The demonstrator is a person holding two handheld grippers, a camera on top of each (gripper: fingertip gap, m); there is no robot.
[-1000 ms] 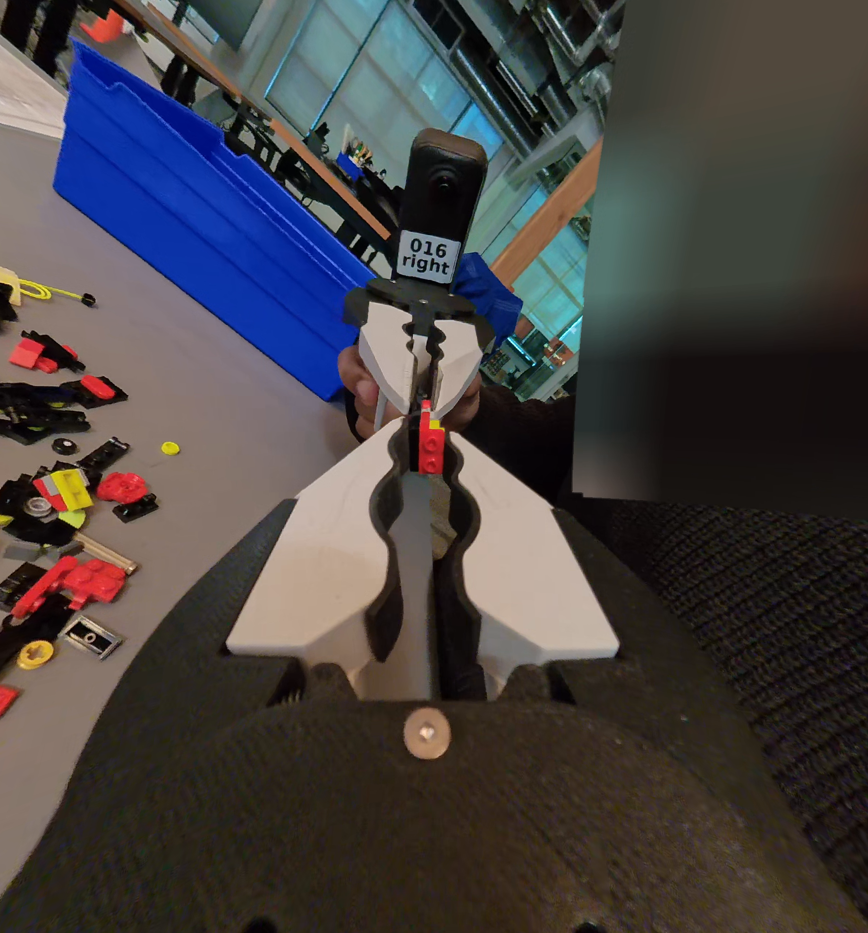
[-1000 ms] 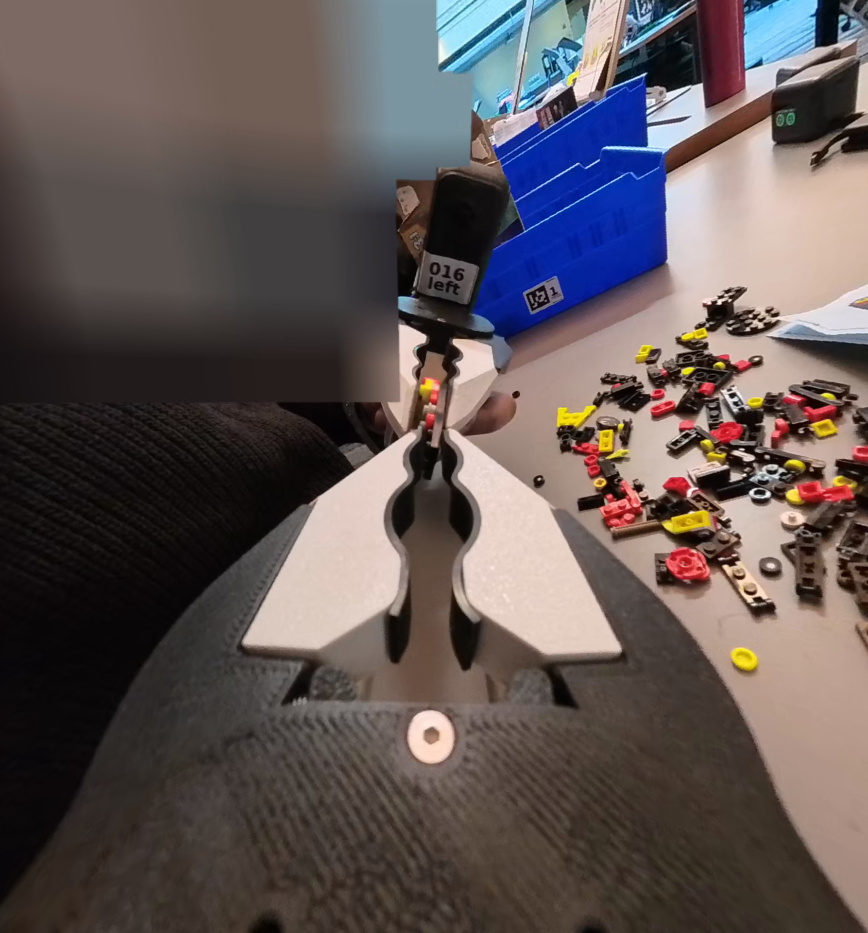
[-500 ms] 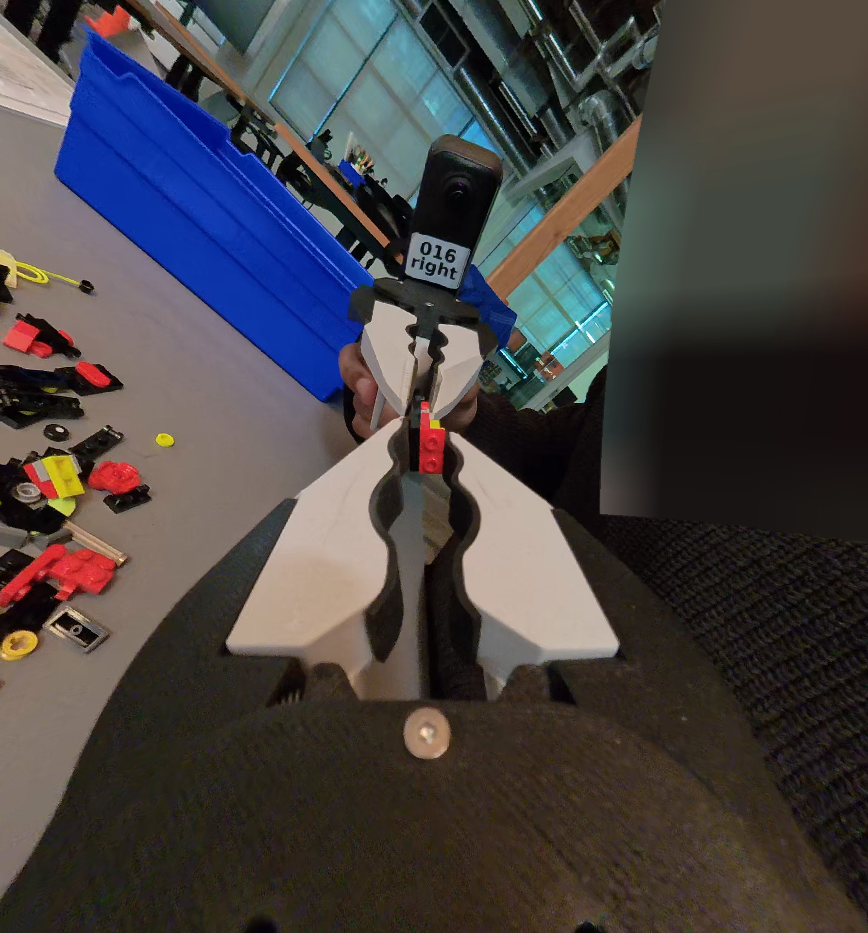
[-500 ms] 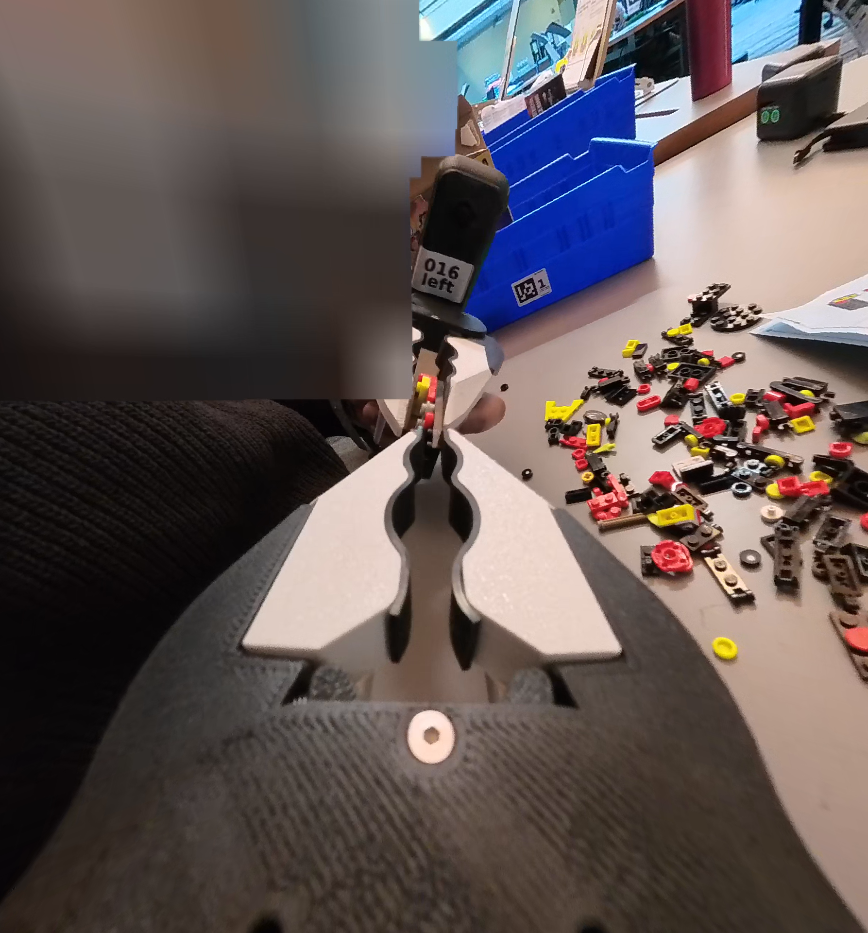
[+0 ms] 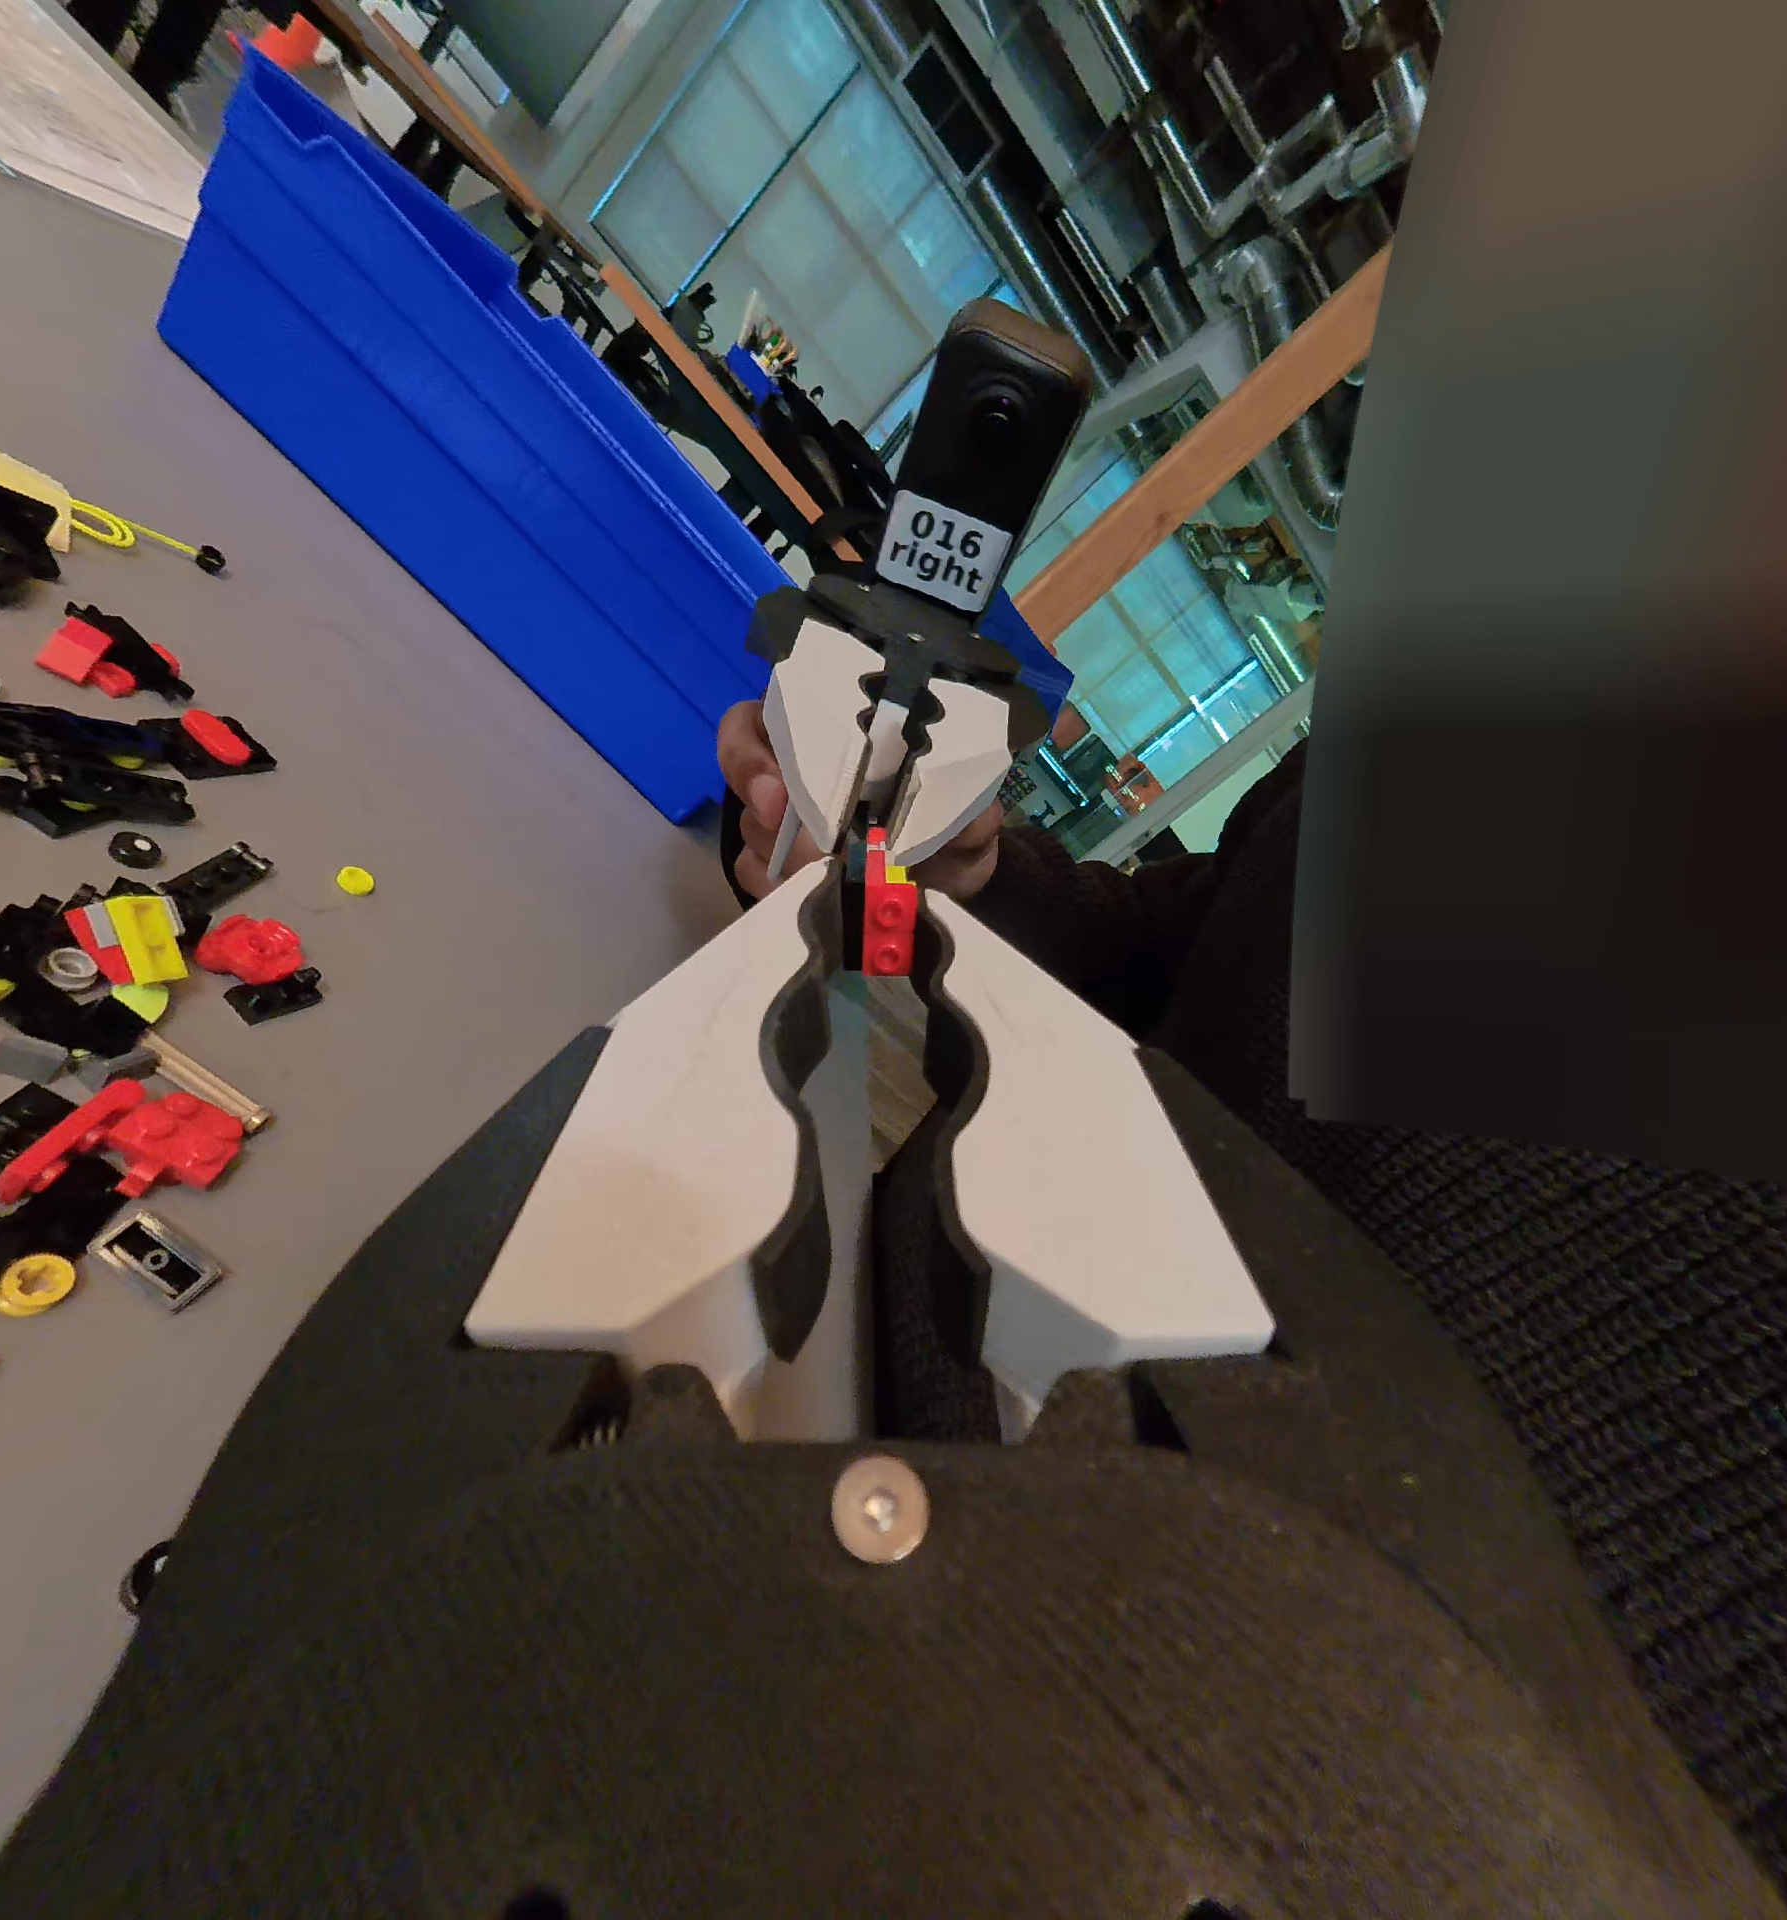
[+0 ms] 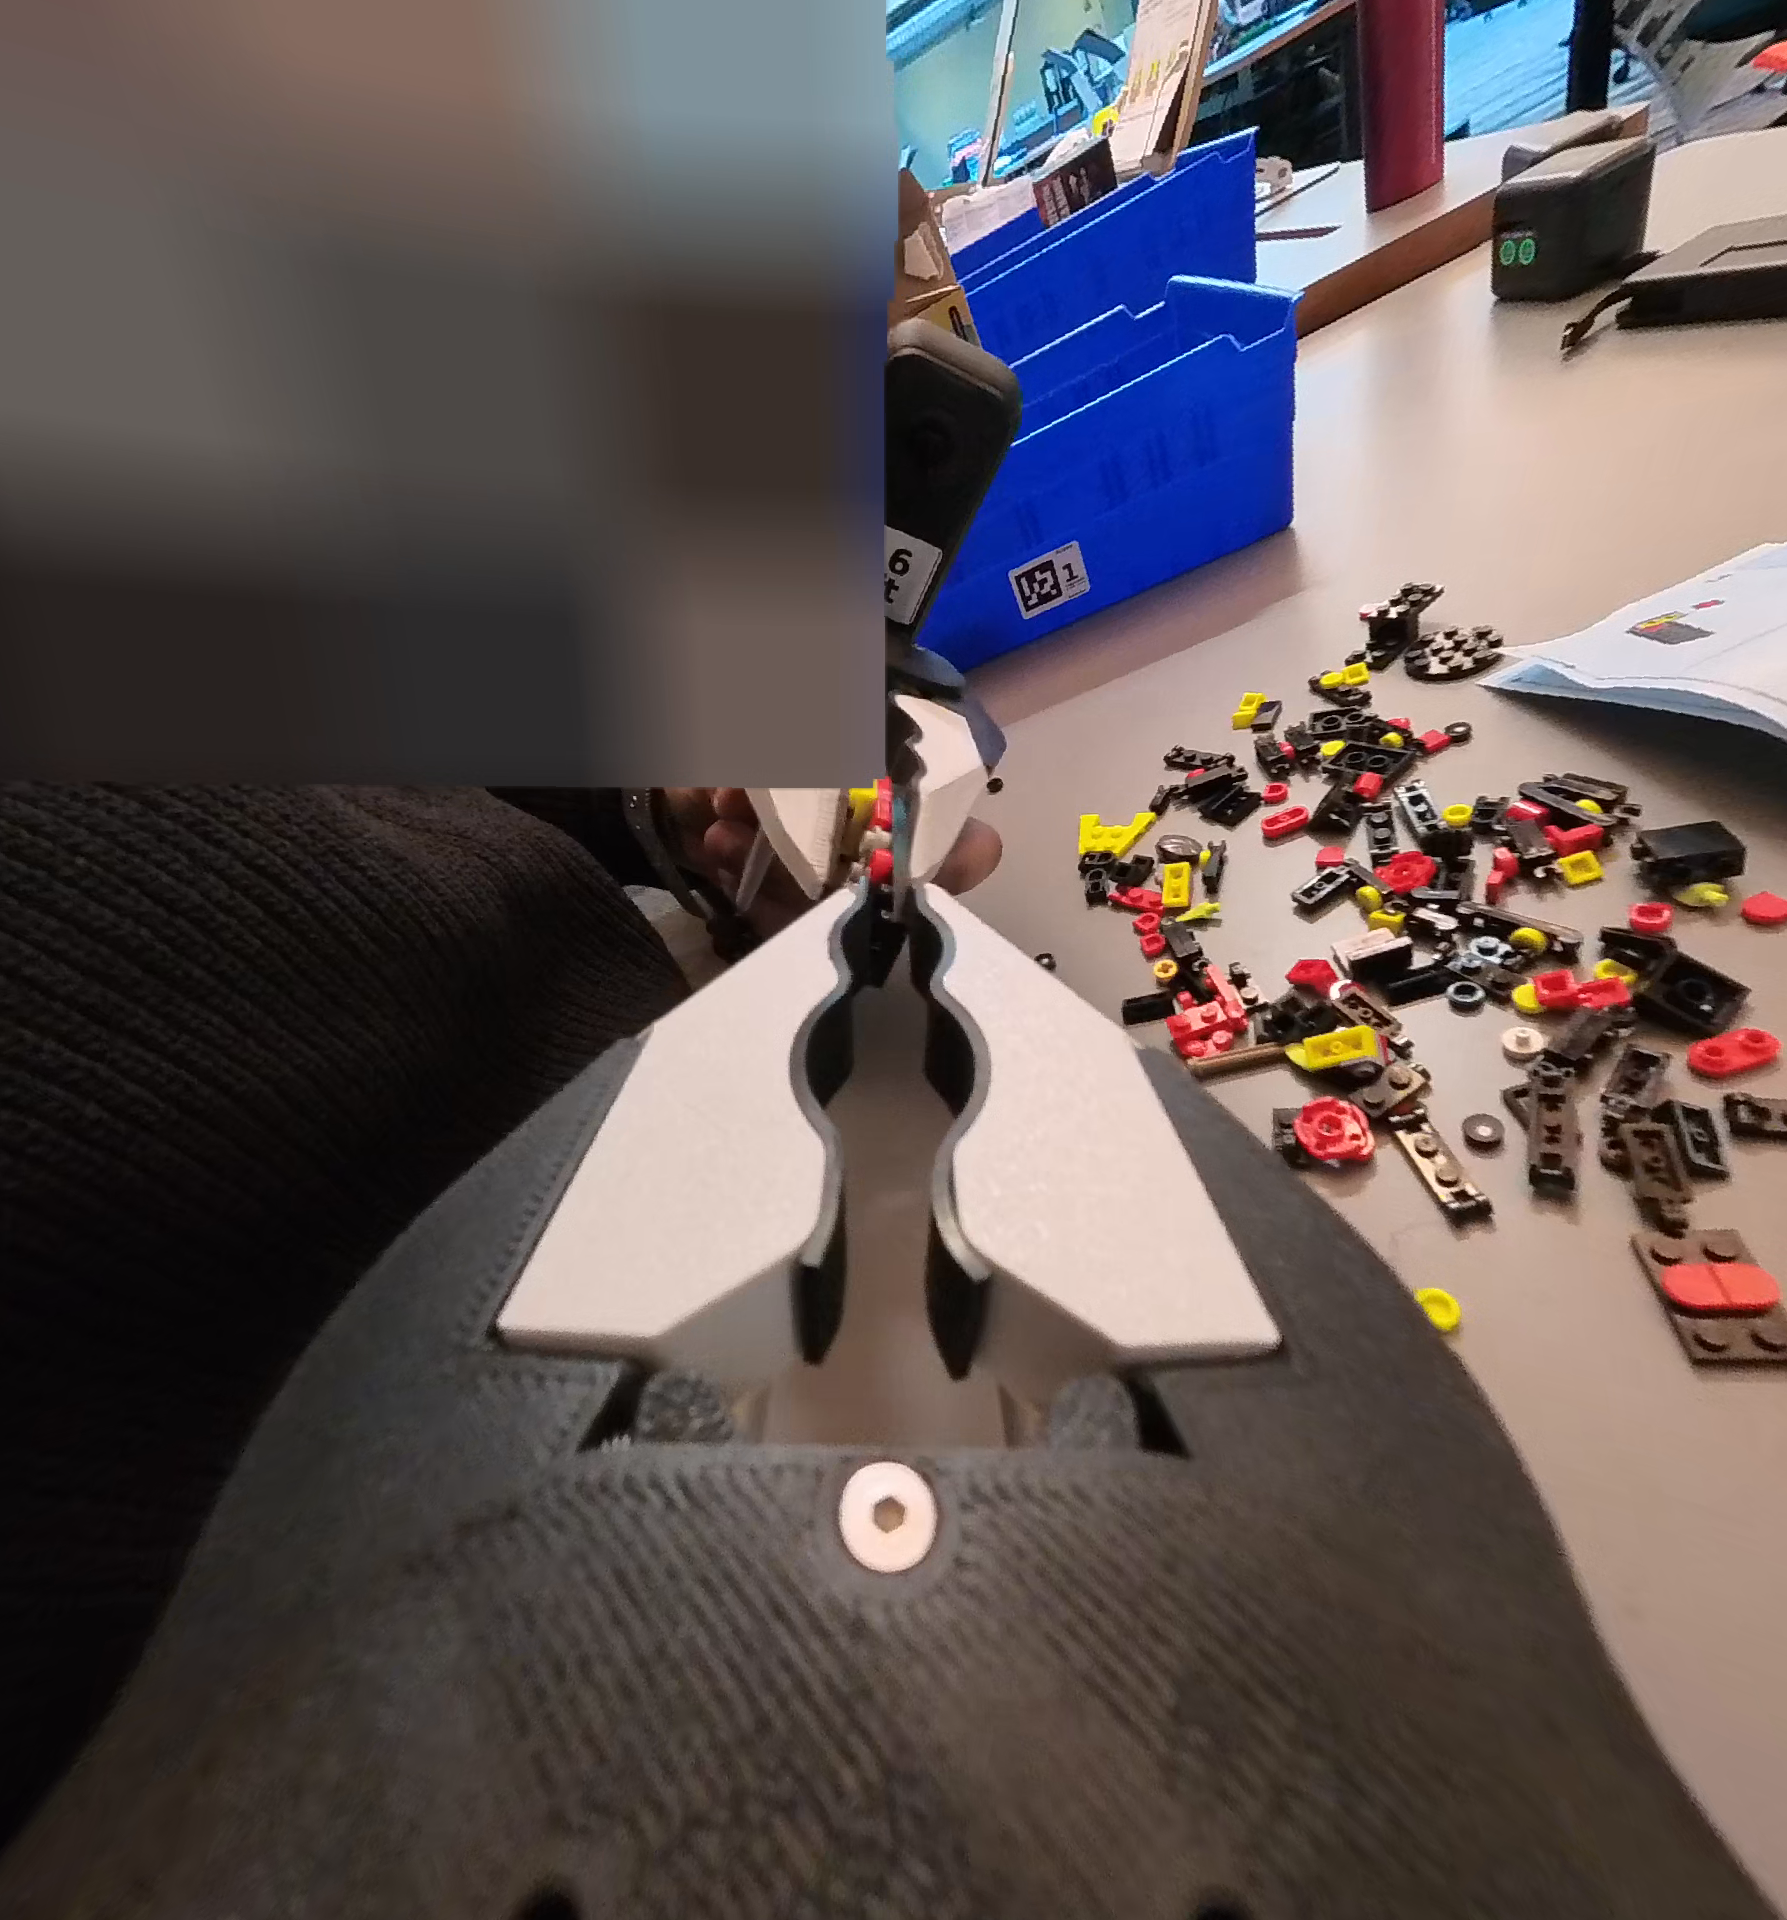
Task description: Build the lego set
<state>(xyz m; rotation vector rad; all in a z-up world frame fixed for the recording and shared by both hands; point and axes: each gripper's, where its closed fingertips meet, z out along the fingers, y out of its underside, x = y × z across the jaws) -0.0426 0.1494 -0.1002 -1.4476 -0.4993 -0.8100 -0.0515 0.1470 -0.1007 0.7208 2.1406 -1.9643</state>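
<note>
A small red, black and yellow lego assembly [image 5: 886, 916] is held in the air between both grippers, which meet tip to tip. My left gripper [image 5: 873, 894] is shut on it, with the red studded side showing. In the left wrist view my right gripper [image 5: 868, 821] points back at me and pinches the assembly's far end. In the right wrist view my right gripper [image 6: 887, 914] is shut on the assembly's dark end [image 6: 876, 873]. The left gripper [image 6: 894, 821] faces it, partly behind a blurred patch.
Several loose red, black and yellow lego pieces [image 5: 141, 966] [image 6: 1440, 935] lie spread on the grey table [image 5: 473, 831]. Blue bins [image 5: 432, 436] [image 6: 1128, 447] stand behind them. An instruction booklet [image 6: 1699, 665] lies at the far right. A dark knitted sleeve [image 5: 1543, 1403] is beside the grippers. Both grippers' tips are close together, under 4 cm apart.
Both grippers stay shut tip to tip on the assembly. The pair has shifted and tilted slightly, so the loose pieces sit a little further left in the right wrist view.
</note>
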